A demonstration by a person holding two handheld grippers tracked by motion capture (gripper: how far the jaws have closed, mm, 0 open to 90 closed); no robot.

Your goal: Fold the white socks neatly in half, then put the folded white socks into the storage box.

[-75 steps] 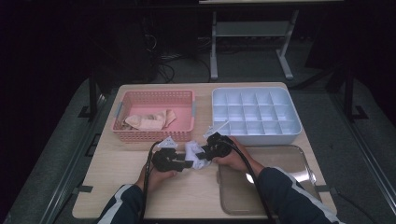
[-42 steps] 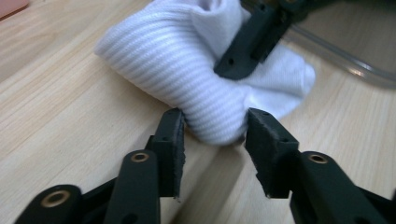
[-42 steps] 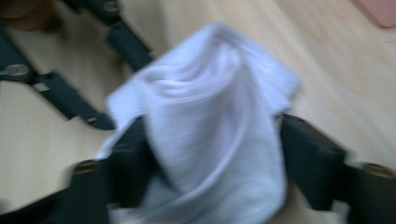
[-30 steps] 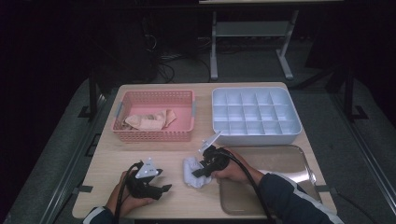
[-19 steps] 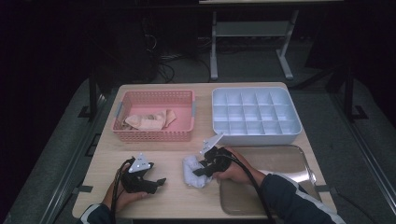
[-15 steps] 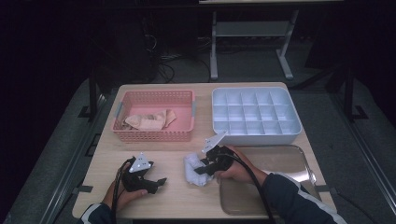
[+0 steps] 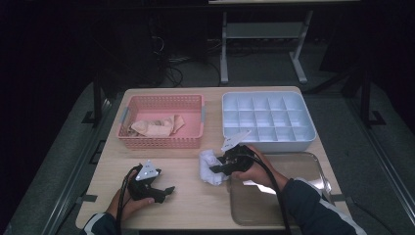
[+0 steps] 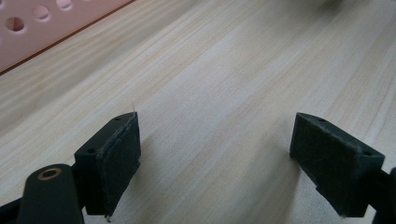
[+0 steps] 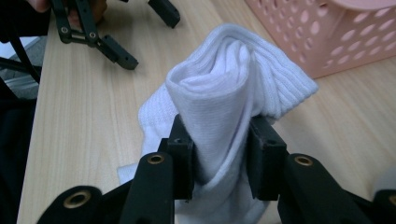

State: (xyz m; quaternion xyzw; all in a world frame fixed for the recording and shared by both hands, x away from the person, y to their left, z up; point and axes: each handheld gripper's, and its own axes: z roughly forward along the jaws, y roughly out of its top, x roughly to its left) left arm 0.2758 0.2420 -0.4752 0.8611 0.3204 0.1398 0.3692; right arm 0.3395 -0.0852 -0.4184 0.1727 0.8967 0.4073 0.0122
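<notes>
My right gripper (image 9: 219,140) pinches the sock (image 9: 233,93) to lift it; my left gripper (image 8: 217,154) (at eight o'clock) has just opened wide, empty.

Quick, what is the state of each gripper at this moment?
Left gripper: open, its jaws have just been opening, nothing between them.
Right gripper: shut on the white sock, its jaws have just been closing.

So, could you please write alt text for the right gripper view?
The right tongs pinch a rolled white sock just above a pale wooden table. A pink perforated basket sits at upper right; the left tongs, open, are at upper left.
</notes>
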